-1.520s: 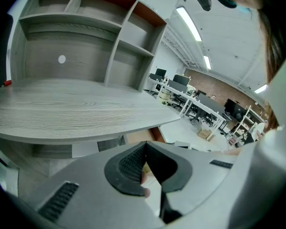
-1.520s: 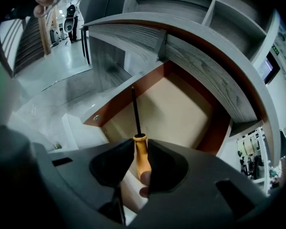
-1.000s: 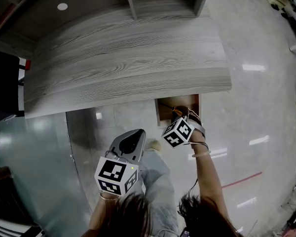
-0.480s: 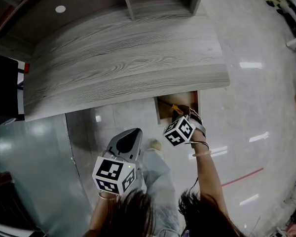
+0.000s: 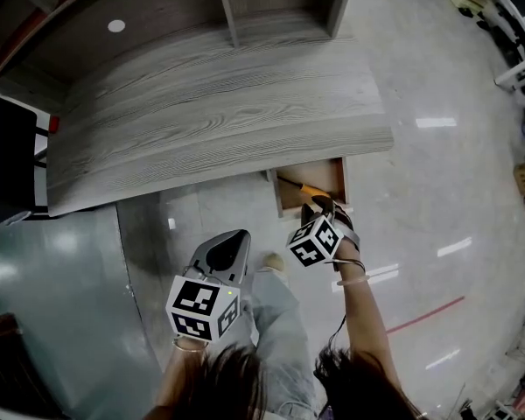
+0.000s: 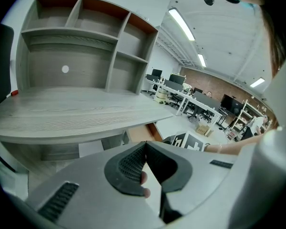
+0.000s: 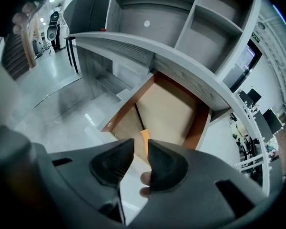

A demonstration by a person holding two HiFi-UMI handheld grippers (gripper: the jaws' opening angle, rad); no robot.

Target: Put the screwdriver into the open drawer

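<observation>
The placing step looks all but done. The screwdriver (image 7: pixel 143 136) lies on the floor of the open drawer (image 7: pixel 169 106), its orange handle just beyond the right gripper (image 7: pixel 140 146), whose fingers stand slightly apart. The next move, I judge, is only to draw those fingers back clear of the drawer. The fingers hide the handle's near end, so whether it touches one is unclear. The left gripper (image 6: pixel 144 146), fingers closed on nothing, hangs well aside.
</observation>
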